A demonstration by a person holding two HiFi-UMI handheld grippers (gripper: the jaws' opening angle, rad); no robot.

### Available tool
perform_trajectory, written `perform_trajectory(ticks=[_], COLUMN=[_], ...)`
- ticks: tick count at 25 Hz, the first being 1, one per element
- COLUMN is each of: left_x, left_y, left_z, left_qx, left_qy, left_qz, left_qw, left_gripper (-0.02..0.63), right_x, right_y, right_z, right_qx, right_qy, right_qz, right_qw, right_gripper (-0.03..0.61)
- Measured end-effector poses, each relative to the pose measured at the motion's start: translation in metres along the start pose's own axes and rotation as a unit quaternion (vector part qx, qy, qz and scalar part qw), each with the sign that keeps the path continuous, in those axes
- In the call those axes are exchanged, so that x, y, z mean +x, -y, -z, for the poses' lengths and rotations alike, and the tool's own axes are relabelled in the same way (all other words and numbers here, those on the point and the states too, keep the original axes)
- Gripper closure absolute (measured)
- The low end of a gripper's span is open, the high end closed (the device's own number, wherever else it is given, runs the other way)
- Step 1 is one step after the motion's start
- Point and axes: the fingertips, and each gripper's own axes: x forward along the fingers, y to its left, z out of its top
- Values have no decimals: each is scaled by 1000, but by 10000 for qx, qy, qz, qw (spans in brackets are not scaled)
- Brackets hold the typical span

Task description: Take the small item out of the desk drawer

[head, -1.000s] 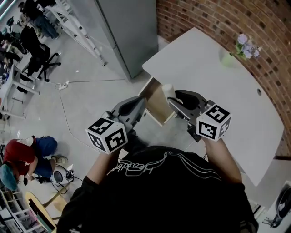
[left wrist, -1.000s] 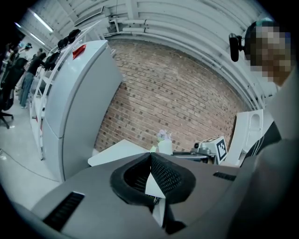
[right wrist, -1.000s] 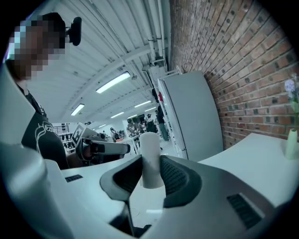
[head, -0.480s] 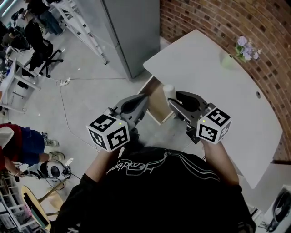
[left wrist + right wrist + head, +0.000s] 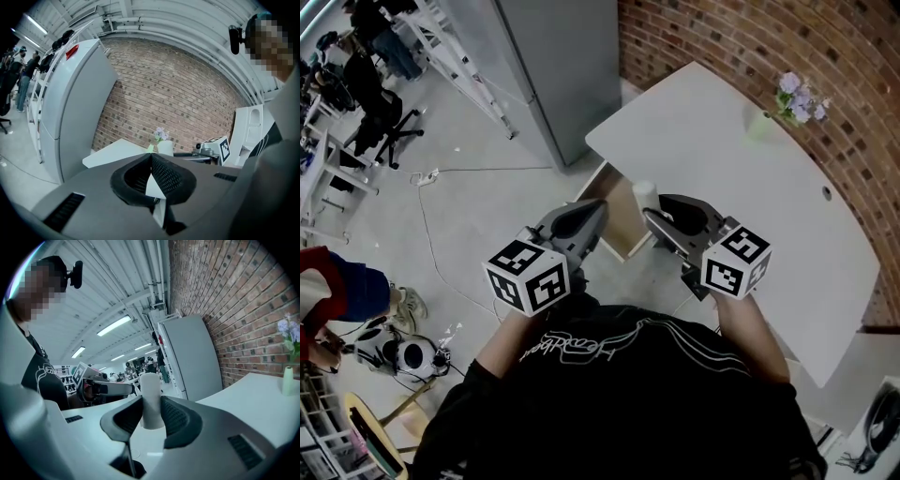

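A small white cylinder [image 5: 644,194] stands upright between the jaws of my right gripper [image 5: 652,210], which is shut on it just over the front edge of the white desk [image 5: 722,159]. In the right gripper view the cylinder [image 5: 151,399] rises above both pads. The open wooden drawer [image 5: 617,217] sticks out below the desk edge, between the two grippers. My left gripper [image 5: 596,210] hovers at the drawer's left side. Its tips meet, with nothing between them [image 5: 151,154]. The drawer's inside is mostly hidden.
A small vase of purple flowers [image 5: 766,120] stands at the desk's far side by the brick wall [image 5: 750,47]. A tall grey cabinet [image 5: 553,66] stands left of the desk. A cable [image 5: 441,244] trails over the floor; people and office chairs are far left.
My left gripper has drifted a little toward the drawer. The right gripper keeps the cylinder in the same place. A person at the far left has moved partly out of view.
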Motion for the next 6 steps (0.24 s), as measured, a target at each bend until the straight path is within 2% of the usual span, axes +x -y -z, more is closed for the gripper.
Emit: perform_trajectory(ticks=[6], left_x=[17], left_y=[-19], left_z=[2], left_qx=[-8], left_qy=[2], left_qz=[29], left_qw=[10000], left_gripper=[592], right_x=[10], right_y=[23], right_z=[5], right_qx=[68], right_qy=[22], right_qz=[91], right_qw=[9999], right_gripper=[443])
